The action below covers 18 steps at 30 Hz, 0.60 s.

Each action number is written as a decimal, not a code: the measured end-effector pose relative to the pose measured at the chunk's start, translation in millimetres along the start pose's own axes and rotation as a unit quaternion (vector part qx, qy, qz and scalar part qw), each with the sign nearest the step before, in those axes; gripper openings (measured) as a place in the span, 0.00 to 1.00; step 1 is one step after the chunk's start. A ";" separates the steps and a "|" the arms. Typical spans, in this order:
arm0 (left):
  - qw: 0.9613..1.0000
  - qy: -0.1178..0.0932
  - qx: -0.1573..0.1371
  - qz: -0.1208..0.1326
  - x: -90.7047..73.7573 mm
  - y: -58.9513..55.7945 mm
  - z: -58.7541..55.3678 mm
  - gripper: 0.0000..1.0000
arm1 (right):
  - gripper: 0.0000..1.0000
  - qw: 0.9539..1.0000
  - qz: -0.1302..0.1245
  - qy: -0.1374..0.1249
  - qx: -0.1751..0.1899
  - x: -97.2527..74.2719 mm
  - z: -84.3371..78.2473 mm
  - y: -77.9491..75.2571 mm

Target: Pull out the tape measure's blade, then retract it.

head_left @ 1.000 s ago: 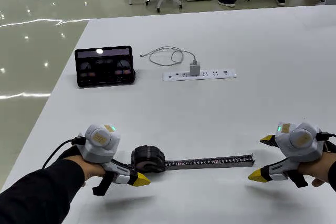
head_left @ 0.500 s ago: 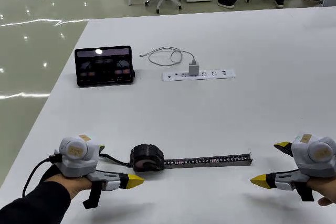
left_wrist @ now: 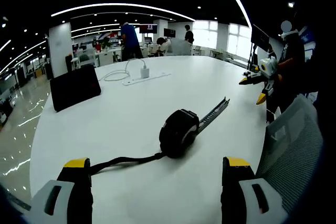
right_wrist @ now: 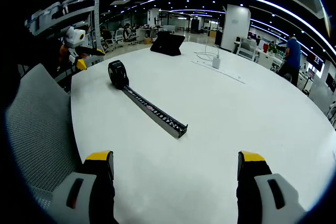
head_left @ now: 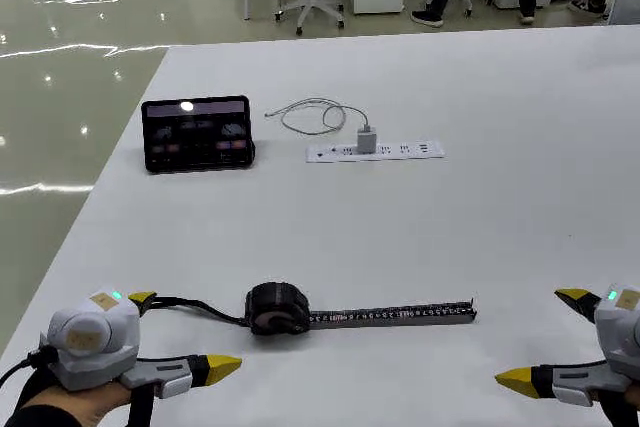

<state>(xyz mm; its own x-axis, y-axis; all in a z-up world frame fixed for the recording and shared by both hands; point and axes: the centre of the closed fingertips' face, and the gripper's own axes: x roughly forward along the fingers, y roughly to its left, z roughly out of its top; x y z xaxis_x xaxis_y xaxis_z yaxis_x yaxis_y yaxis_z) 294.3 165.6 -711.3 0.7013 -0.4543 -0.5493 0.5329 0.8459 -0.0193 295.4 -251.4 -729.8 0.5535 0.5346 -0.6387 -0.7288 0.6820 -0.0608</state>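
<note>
The tape measure (head_left: 279, 308) lies close to the near edge of the desk (head_left: 450, 217), toward its near left corner. Its case stands on its side, and the blade (head_left: 395, 315) is drawn out flat to the right, running roughly along that near edge. A dark strap (head_left: 195, 305) trails from the case toward the left edge.

The left tongs (head_left: 186, 330) sit at the near left corner with jaws spread wide and nothing between them but the strap's end; they are near the case but not touching it. The right tongs (head_left: 542, 337) hover over the near edge further right, also wide apart and holding nothing, with bare desk between them and the blade's tip.

Further back, a tablet (head_left: 197, 133) stands propped near the left edge. A power strip (head_left: 375, 151) with a charger (head_left: 367, 138) and looped cable (head_left: 315, 112) lies mid-desk. Between these and the tape measure the surface is bare, and so is the desk's whole right side.
</note>
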 end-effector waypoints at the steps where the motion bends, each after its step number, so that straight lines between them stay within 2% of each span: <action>1: 1.000 0.004 -0.010 -0.004 -2.3 -2.2 -2.6 1.00 | 0.93 1.000 -0.003 0.002 0.002 -2.6 -2.3 -0.1; 3: 1.000 0.003 -0.009 -0.005 -6.6 -4.9 -3.4 1.00 | 0.95 1.000 -0.007 -0.002 0.017 -5.9 -3.0 -0.6; 5: 1.000 0.007 -0.012 -0.008 -9.9 -6.1 -6.1 1.00 | 0.95 1.000 -0.016 0.007 0.005 -9.3 -8.9 -1.0; 10: 1.000 0.011 -0.011 -0.009 -16.2 -10.4 -11.3 1.00 | 0.96 1.000 -0.024 -0.004 0.009 -18.6 -6.1 3.2; 18: 1.000 -0.001 -0.019 -0.005 -27.5 -11.2 -12.6 1.00 | 0.98 0.999 -0.030 -0.017 0.013 -32.1 -4.1 10.7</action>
<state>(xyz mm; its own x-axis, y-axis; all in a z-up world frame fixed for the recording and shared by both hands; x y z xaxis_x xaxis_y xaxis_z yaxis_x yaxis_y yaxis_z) 263.1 172.1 -706.5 0.6966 -0.4637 -0.5475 0.5221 0.8510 -0.0563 268.2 -263.4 -713.1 0.6096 0.5092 -0.6076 -0.6836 0.7257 -0.0777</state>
